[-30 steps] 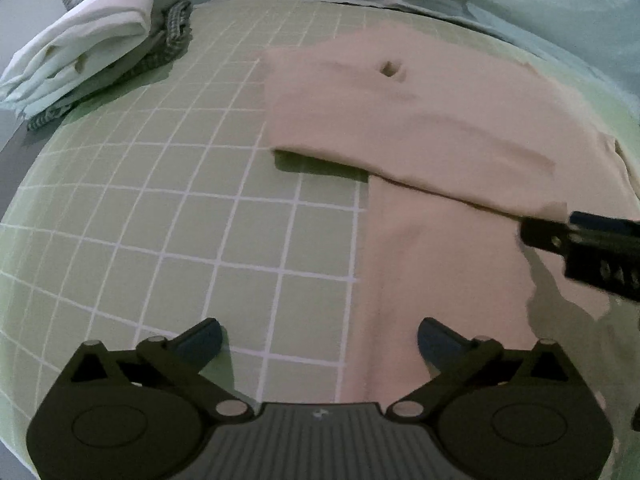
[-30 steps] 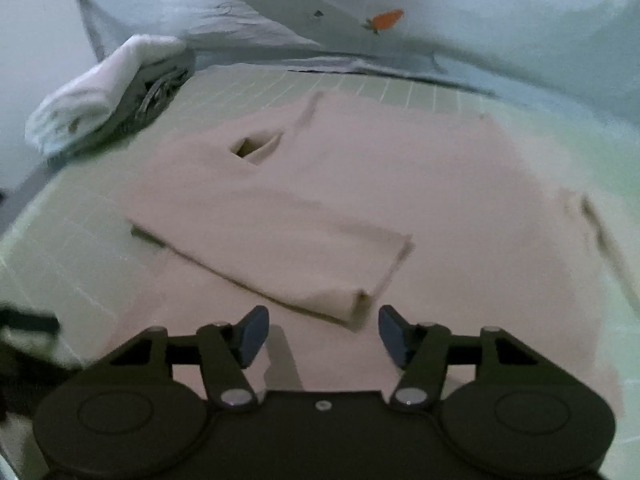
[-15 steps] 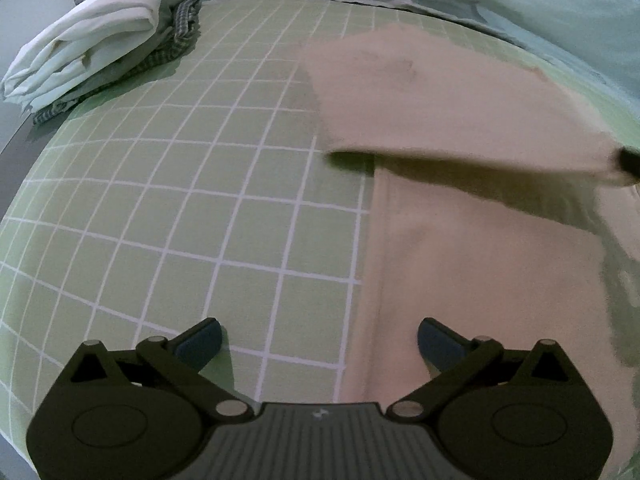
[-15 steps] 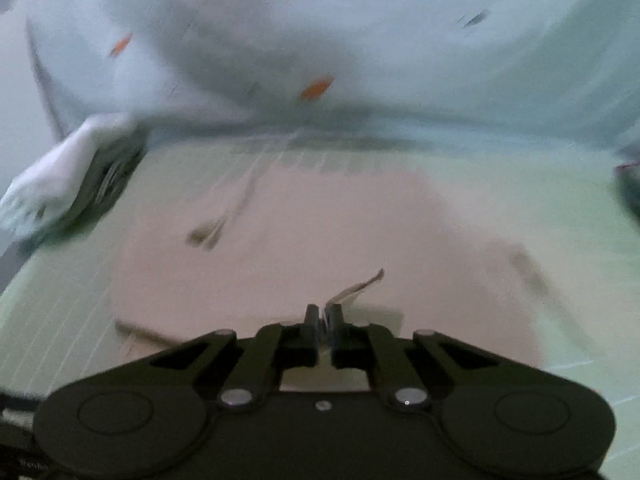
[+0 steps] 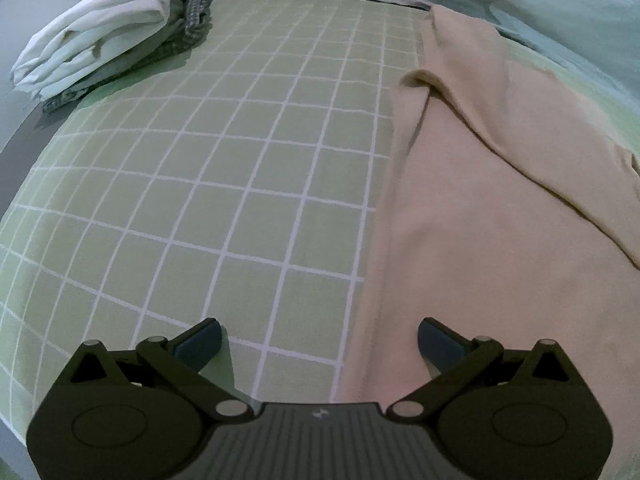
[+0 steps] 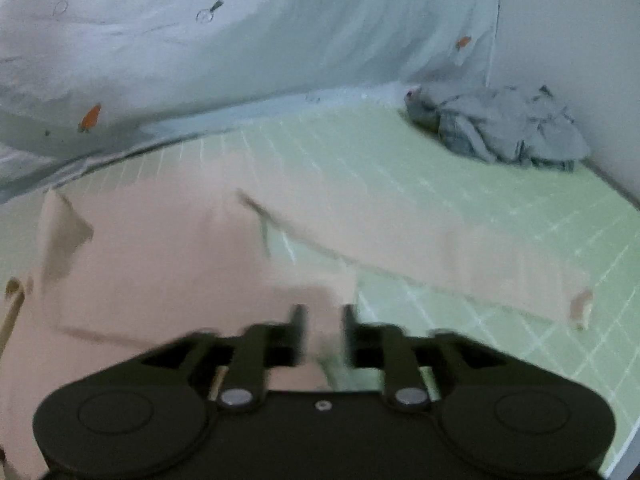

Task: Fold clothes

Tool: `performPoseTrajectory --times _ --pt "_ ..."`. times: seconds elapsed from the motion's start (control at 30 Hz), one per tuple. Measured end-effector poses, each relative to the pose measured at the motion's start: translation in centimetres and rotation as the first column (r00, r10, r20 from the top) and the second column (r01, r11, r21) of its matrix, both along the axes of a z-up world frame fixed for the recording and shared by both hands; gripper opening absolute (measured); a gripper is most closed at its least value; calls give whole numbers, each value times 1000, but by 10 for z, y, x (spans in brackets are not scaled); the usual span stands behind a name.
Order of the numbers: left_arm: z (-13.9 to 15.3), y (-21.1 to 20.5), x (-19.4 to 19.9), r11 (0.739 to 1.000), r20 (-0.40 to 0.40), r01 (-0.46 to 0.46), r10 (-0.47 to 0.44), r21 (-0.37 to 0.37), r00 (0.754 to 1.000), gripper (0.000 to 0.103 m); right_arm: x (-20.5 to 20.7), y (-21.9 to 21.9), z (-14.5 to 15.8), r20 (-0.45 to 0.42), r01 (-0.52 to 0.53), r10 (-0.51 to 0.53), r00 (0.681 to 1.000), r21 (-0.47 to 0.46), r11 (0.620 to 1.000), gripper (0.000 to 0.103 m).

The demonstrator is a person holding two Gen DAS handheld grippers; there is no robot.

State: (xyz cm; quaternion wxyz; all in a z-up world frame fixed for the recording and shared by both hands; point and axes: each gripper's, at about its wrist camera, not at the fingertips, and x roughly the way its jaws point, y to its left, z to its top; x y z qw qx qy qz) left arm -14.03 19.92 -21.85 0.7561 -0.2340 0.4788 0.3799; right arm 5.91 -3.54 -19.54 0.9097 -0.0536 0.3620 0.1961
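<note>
Pink garment half-spread on the green checked bed as our two grippers work its edges.

Left wrist view: our left gripper [image 5: 318,338] hangs wide open and empty over the pink garment [image 5: 500,240], by its left edge; a low pass could rumple that edge. Right wrist view, blurred: our right gripper [image 6: 322,334] stands partly open, cloth between the fingers, grip uncertain; the spread sleeve [image 6: 440,256] could drag askew.
</note>
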Motion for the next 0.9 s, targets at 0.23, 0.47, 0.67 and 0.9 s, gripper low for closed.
performPoseTrajectory --times 0.23,0.47,0.67,0.9 --pt "14 -32 25 999 20 21 -22 34 1000 103 3 -12 -11 -71 -93 96 993 43 995 71" --pt "20 -80 68 998 26 52 -52 18 998 103 46 -21 -26 -174 -185 200 964 102 978 77" --pt "5 -137 121 997 -3 67 -67 -36 998 103 73 -16 -34 -222 -358 382 897 143 923 67" --pt "-1 -173 148 998 -12 -61 61 1 998 103 77 0 -28 -132 -638 639 758 53 768 15"
